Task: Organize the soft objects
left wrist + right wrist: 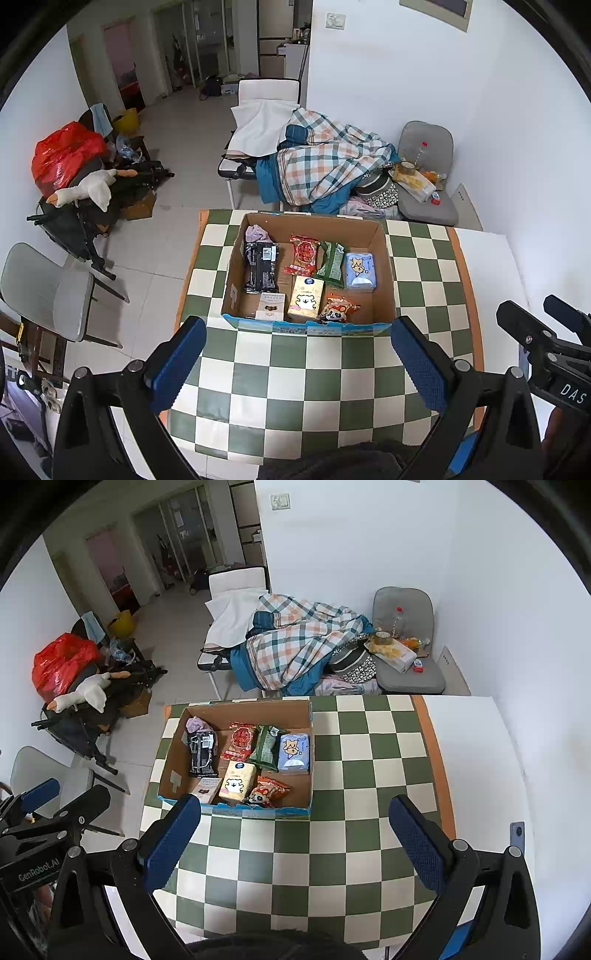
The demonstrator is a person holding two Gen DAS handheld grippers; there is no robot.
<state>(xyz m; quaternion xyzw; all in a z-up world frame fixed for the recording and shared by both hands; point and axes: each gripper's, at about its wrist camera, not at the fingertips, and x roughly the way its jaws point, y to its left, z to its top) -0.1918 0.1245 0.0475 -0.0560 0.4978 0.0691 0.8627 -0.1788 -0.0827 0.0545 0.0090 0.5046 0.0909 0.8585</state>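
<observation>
An open cardboard box [384,273] [173,775] stands on the green-and-white checked table [306,373] [354,775]. Inside lie several soft packs: a black pack [260,266] [201,753], a red pack [304,254] [240,740], a green pack [332,264] [266,747], a blue tissue pack [360,271] [293,753], a yellow tissue pack [306,299] [238,781], an orange snack bag [338,308] [267,792], a white pack [271,306] [208,790] and a pink cloth [256,232] [195,723]. My left gripper [299,358] is open and empty, in front of the box. My right gripper [295,834] is open and empty, right of the left one.
Beyond the table's far edge stand a chair piled with a plaid blanket [325,158] [295,642] and a grey chair with clutter [424,173] [402,646]. A grey chair [48,291] and a stroller with a red bag [66,155] stand left on the floor.
</observation>
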